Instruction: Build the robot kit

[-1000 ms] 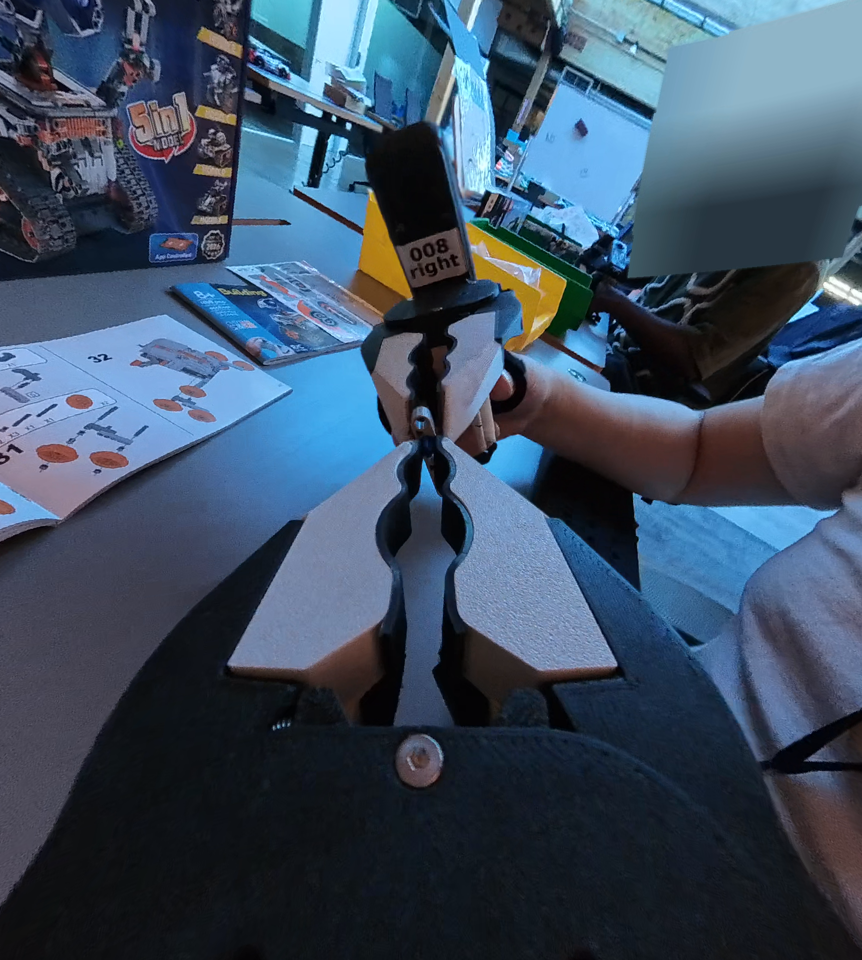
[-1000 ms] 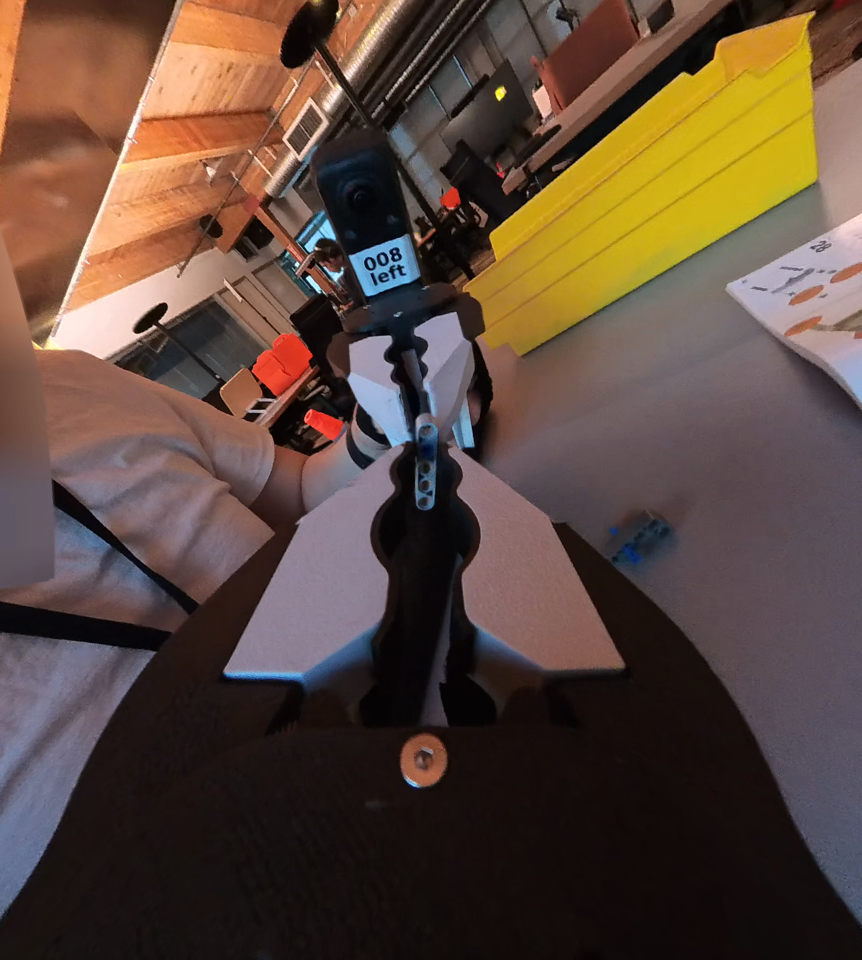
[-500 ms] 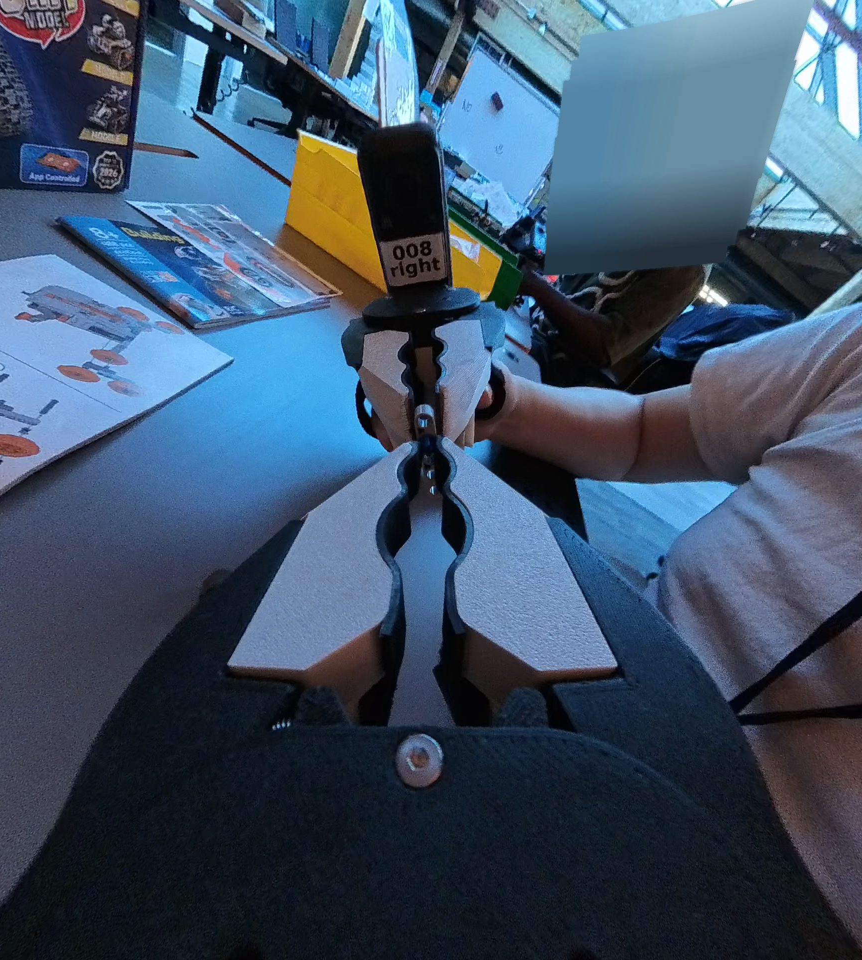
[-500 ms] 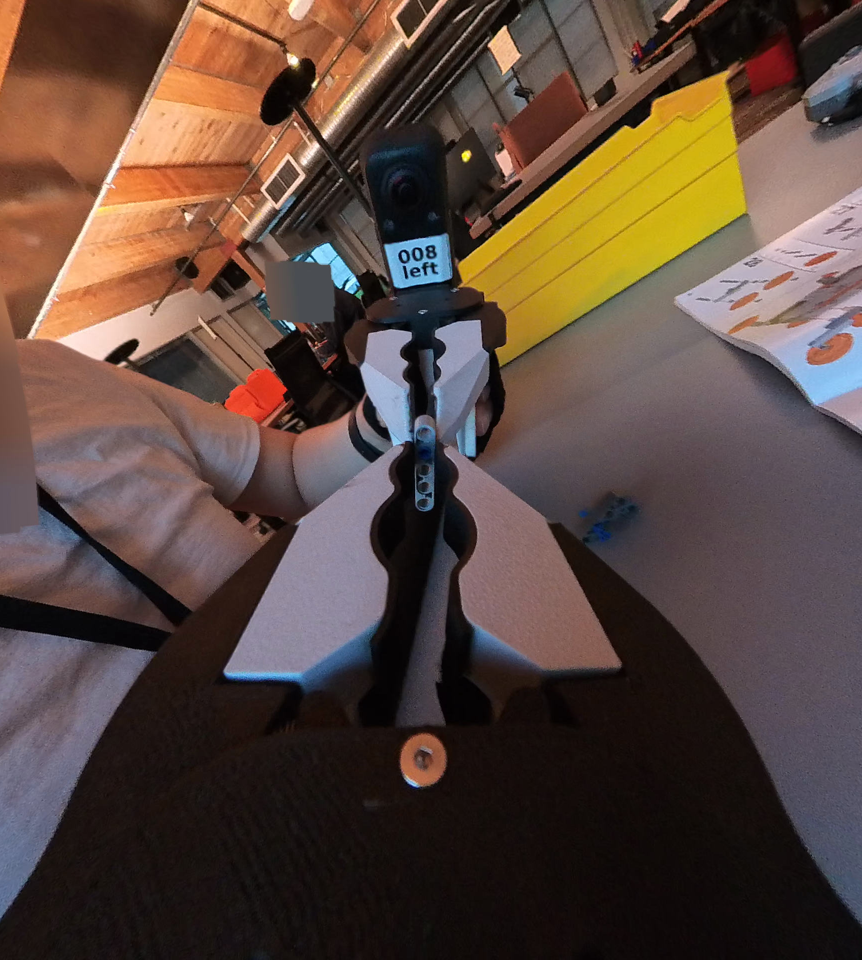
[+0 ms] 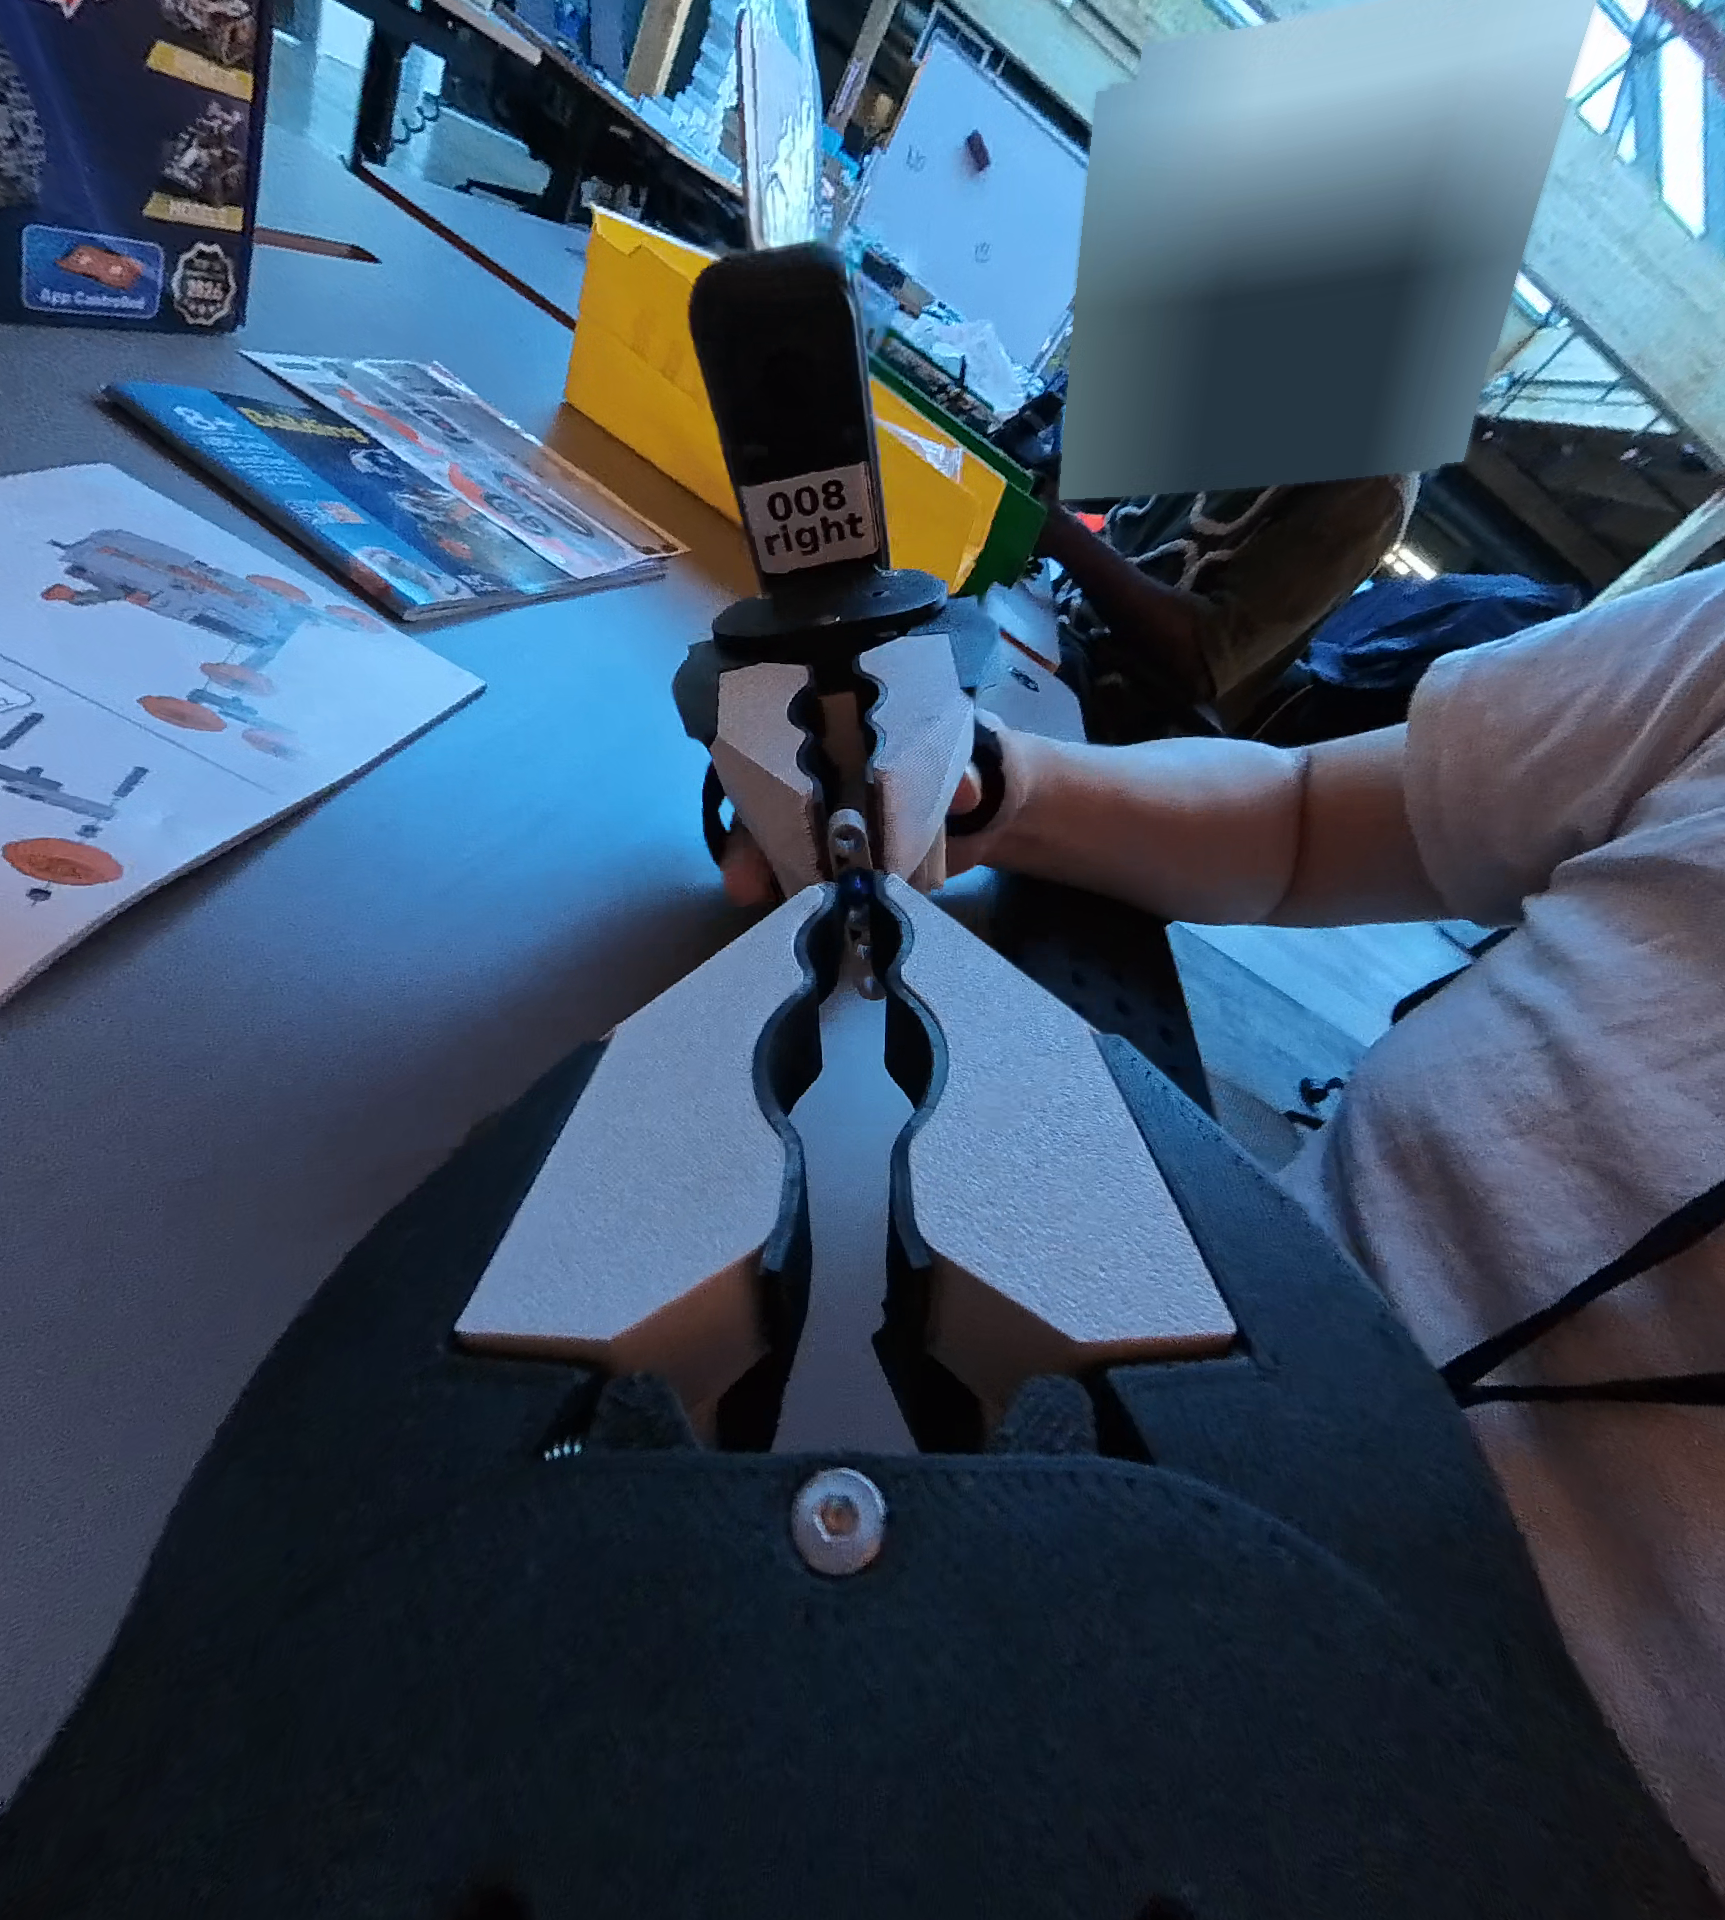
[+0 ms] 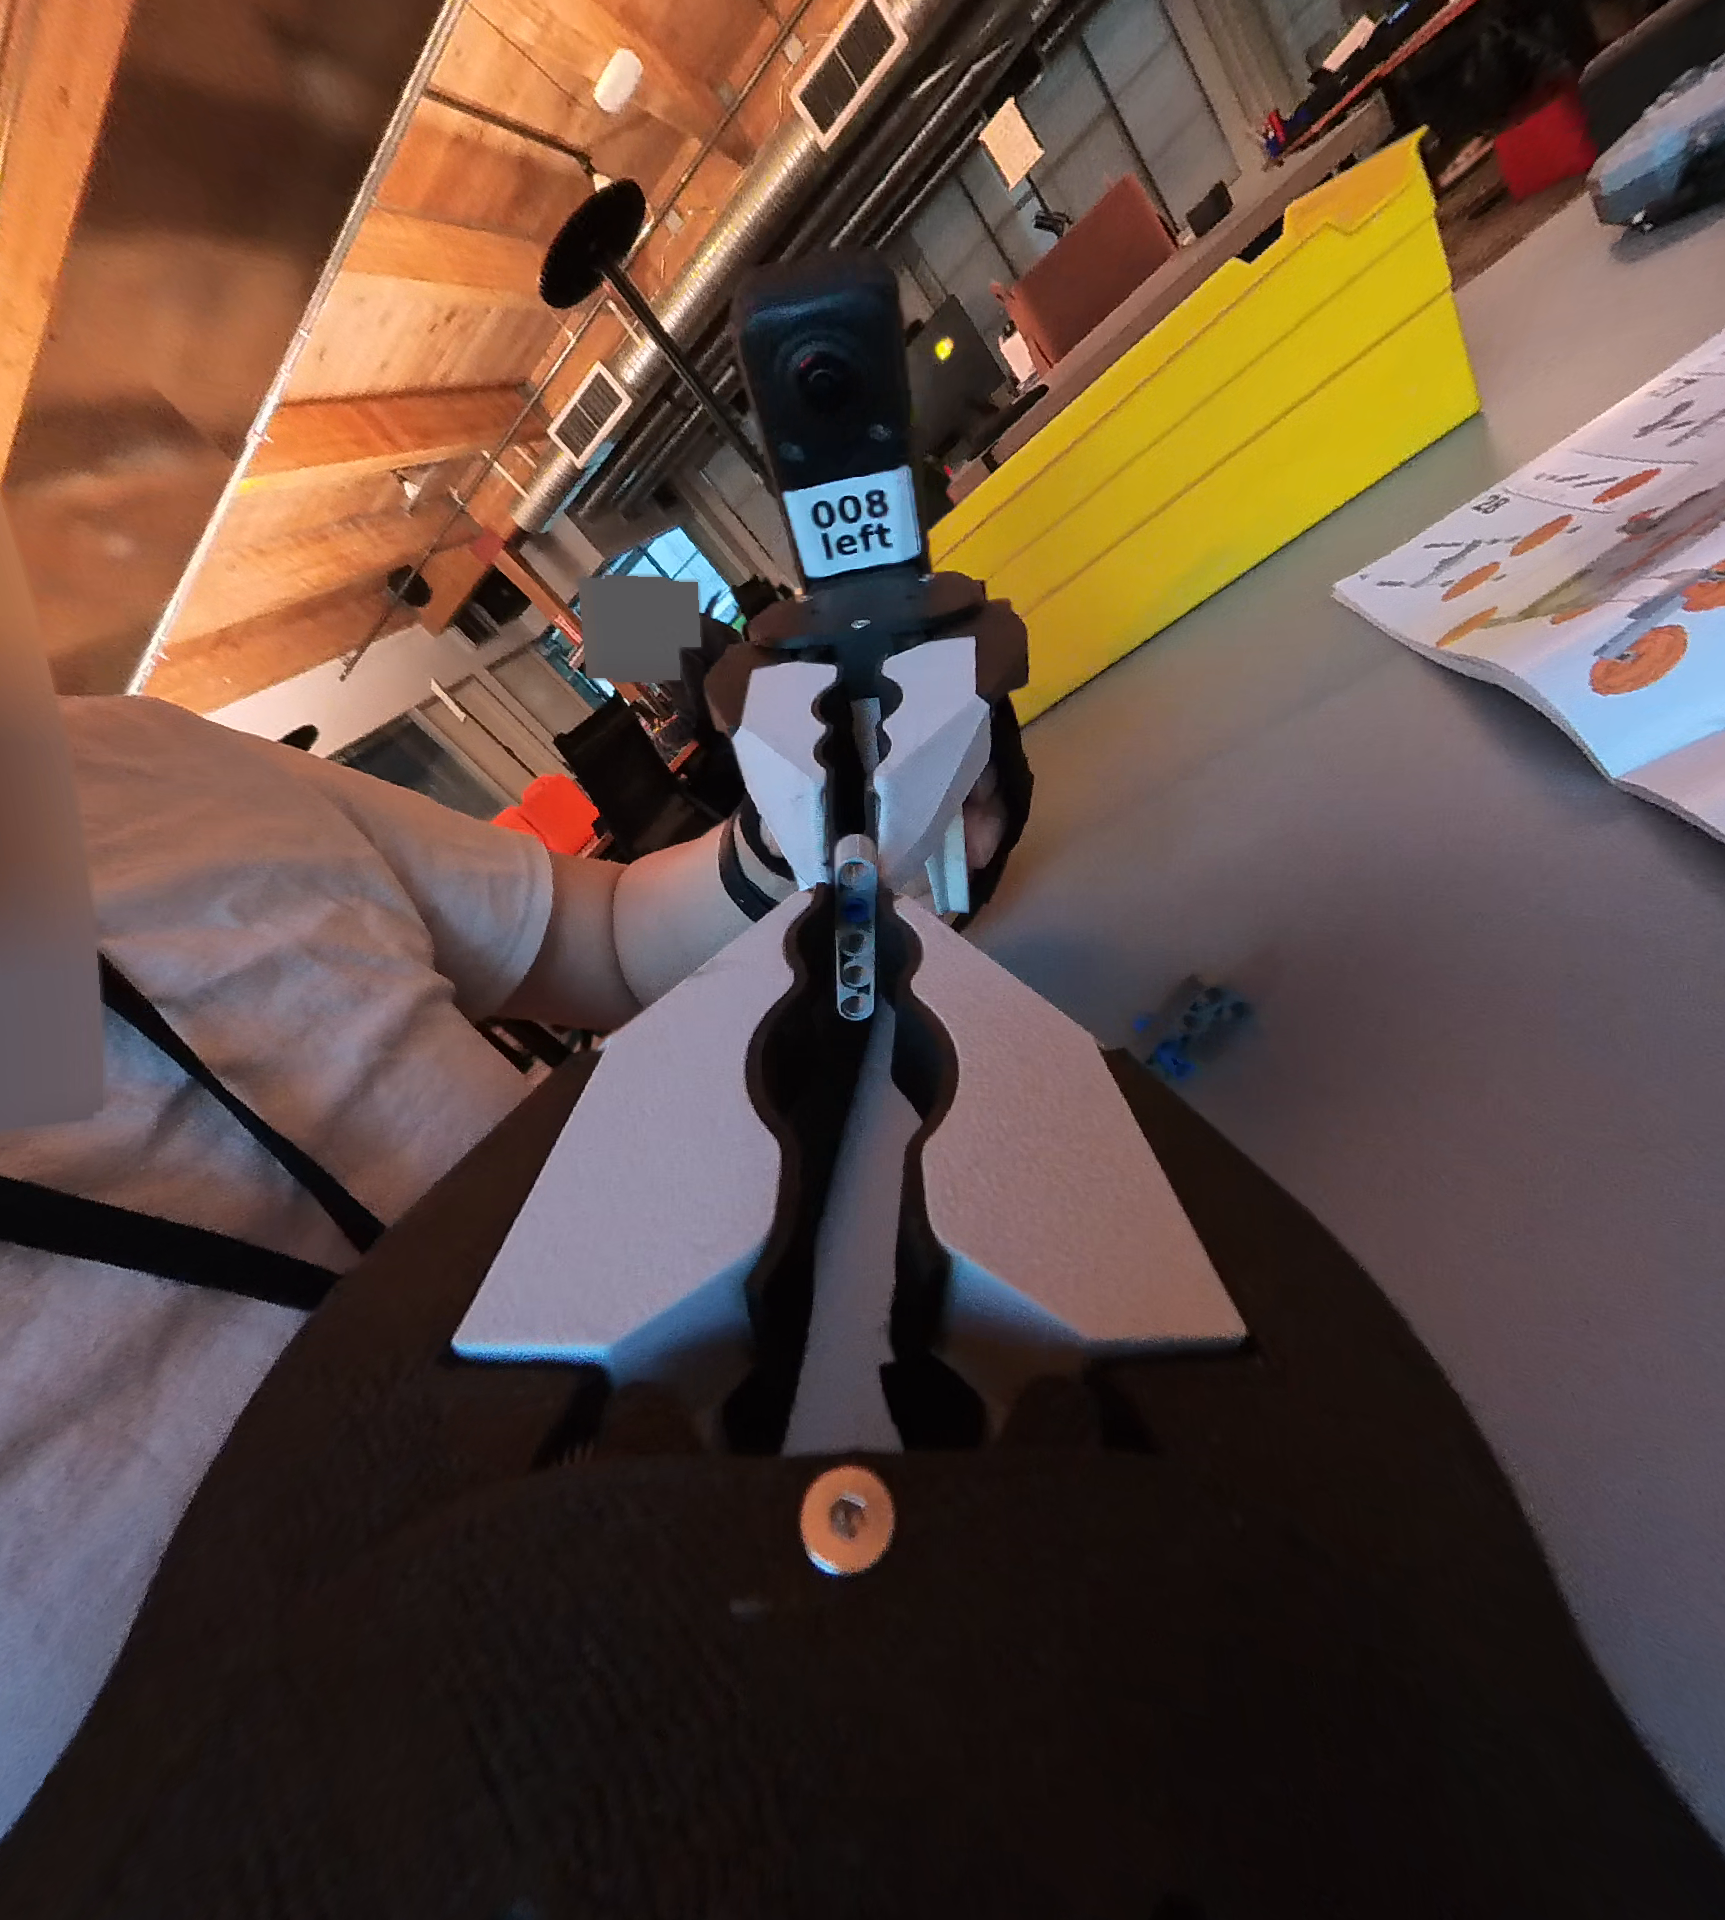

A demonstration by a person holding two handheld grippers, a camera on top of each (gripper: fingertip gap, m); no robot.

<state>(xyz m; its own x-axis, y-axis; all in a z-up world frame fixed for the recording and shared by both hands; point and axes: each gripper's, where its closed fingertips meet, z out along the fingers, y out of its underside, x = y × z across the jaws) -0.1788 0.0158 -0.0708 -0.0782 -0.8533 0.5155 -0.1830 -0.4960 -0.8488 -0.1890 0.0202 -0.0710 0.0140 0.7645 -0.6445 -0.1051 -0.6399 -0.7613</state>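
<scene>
Though small, the grey beam (image 6: pixel 855 940) looks like hard moulded plastic: light, stiff, smooth-sided and liable to twist or slip out if pinched only at a corner, so I judge the flat sides near one end the best place to take it. It is a narrow strip with a row of round holes, and a blue pin (image 6: pixel 851 910) sits in one hole near its upper end. It hangs above the desk (image 6: pixel 1460 1195), between the two tools, which meet tip to tip. The right hand-held gripper (image 6: pixel 853 971) is closed on the beam's lower part. The left hand-held gripper (image 5: pixel 853 914) is nearly closed at the blue pin, on or just touching it. A small grey-and-blue piece (image 6: pixel 1190 1023) lies on the desk nearby.
</scene>
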